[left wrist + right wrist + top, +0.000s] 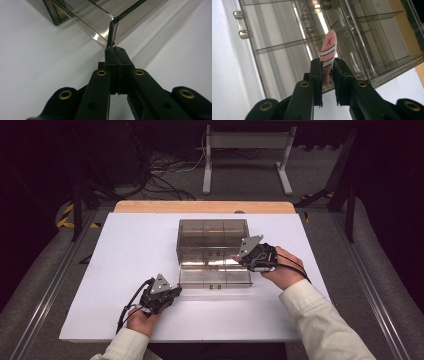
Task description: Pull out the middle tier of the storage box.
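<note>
My right fingers [318, 75] clamp a pink fish lure [327, 53] above the open organizer box [212, 237], ready to drop it in; my left gripper [115, 51], clenched empty, braces the lid [215, 277] on the counter [125, 255].

A pink fish [327, 53] bears black stripes and a black X; the box [212, 240] is smoky clear plastic; the table [125, 260] is white.
</note>
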Demonstrator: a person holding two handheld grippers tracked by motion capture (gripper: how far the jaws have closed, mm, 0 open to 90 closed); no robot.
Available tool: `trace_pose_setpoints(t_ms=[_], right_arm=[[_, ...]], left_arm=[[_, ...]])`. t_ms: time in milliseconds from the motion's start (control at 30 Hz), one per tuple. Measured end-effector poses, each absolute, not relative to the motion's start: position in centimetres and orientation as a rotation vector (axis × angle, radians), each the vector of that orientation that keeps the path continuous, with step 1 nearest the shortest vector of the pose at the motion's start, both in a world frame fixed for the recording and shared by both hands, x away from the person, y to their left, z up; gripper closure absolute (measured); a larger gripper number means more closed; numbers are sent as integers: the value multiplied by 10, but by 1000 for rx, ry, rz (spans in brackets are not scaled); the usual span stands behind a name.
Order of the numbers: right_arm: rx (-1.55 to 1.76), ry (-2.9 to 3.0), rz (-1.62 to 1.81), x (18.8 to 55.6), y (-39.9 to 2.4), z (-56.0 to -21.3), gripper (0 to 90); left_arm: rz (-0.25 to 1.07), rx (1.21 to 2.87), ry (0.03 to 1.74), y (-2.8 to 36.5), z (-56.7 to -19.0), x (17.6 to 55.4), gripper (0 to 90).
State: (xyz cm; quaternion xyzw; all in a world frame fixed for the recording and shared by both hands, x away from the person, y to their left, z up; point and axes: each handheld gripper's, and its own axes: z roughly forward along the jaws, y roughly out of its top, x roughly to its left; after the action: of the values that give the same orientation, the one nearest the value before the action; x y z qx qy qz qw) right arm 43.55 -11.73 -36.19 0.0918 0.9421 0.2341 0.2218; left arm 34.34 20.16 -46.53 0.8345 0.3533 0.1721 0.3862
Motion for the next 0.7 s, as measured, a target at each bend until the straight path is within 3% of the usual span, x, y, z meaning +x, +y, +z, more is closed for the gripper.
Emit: trace_pose_setpoints(t_ms=[700], right_arm=[[252,2637,598,447,-108,-371,787]], left_arm=[[453,2123,899,202,-465,343,898]])
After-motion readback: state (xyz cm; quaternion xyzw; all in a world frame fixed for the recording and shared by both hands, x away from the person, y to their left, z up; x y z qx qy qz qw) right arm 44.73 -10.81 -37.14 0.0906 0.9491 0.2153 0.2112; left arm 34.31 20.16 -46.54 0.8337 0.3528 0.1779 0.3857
